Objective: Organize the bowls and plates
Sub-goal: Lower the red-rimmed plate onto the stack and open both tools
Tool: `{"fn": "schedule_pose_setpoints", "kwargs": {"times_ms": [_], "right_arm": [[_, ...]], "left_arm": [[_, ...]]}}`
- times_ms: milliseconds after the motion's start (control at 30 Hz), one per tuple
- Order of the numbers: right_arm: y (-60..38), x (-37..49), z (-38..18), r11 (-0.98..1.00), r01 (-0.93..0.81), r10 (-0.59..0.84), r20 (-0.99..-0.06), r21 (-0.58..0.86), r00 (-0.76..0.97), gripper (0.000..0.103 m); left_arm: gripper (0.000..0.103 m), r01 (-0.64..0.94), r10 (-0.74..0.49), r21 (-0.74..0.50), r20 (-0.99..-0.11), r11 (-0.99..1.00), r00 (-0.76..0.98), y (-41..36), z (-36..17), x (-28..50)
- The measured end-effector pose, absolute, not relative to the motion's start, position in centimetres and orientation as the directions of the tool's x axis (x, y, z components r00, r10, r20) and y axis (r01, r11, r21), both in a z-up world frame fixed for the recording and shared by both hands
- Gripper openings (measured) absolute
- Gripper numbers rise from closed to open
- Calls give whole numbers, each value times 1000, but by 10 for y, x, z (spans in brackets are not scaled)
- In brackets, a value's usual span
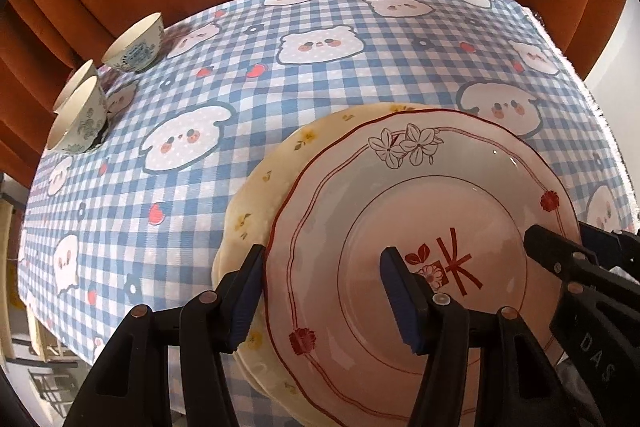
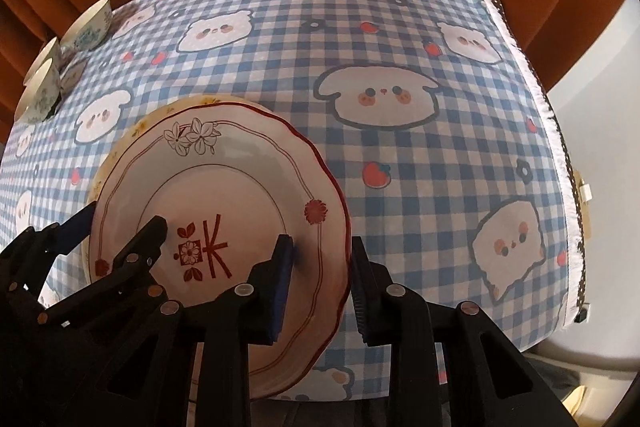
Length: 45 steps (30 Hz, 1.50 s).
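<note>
On the checked tablecloth [image 2: 400,167], bowls [image 1: 84,111] sit far left of the red-rimmed plate [image 1: 420,211], stacked on a yellow-flowered plate [image 1: 256,187], w/ left gripper [image 1: 324,291] open astride its left rim and right gripper [image 2: 322,291] open astride its right rim.

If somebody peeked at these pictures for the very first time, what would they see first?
Probably the red-rimmed plate right in front, lying on a yellow-flowered plate, with the left gripper and right gripper each straddling one side of its rim. Next, the blue checked tablecloth with cartoon animal faces, and three patterned bowls at its far left edge.
</note>
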State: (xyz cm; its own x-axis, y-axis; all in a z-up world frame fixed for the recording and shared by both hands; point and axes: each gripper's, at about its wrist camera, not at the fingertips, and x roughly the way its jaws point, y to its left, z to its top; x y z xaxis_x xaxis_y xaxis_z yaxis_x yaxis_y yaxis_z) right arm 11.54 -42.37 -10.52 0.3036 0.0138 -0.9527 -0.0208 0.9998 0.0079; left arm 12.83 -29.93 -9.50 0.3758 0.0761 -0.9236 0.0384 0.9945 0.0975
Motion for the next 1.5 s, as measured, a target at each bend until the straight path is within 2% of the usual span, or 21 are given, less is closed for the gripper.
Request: {"fn": "schedule_pose_setpoints", "kwargs": {"times_ms": [433, 633, 800, 867, 1200, 1300, 1333, 1367, 1433, 1500], "right_arm": [[-395, 127, -107, 986, -165, 35, -949, -18, 313, 30], [-395, 126, -108, 984, -176, 37, -945, -23, 325, 31], [-396, 123, -108, 984, -175, 32, -943, -28, 333, 32], [-398, 121, -109, 985, -169, 36, -944, -21, 328, 42], [-403, 114, -106, 993, -122, 37, -948, -2, 316, 44], [-400, 113, -101, 994, -106, 27, -946, -8, 322, 49], [-399, 112, -98, 995, -100, 26, -944, -8, 329, 51], [-398, 112, -94, 996, -94, 26, -941, -6, 339, 58], [-390, 109, -85, 996, -90, 30, -930, -3, 367, 66], [-380, 107, -79, 996, -91, 35, -921, -1, 389, 66]], "left_arm": [[59, -77, 195, 179, -912, 981, 360, -289, -99, 128], [59, -106, 206, 179, -905, 978, 372, -290, -100, 125], [64, -119, 188, 154, -908, 981, 374, -288, -100, 118], [65, -114, 180, 148, -909, 982, 375, -289, -99, 116], [71, -77, 100, 76, -919, 994, 381, -280, -96, 107], [78, -59, 68, 49, -917, 997, 394, -272, -90, 105], [82, -47, 48, 32, -914, 998, 402, -267, -87, 105], [82, -38, 37, 23, -910, 999, 412, -264, -84, 105], [83, -12, 16, 12, -896, 1000, 443, -257, -76, 104], [83, 15, -1, 7, -886, 1000, 464, -249, -70, 104]]}}
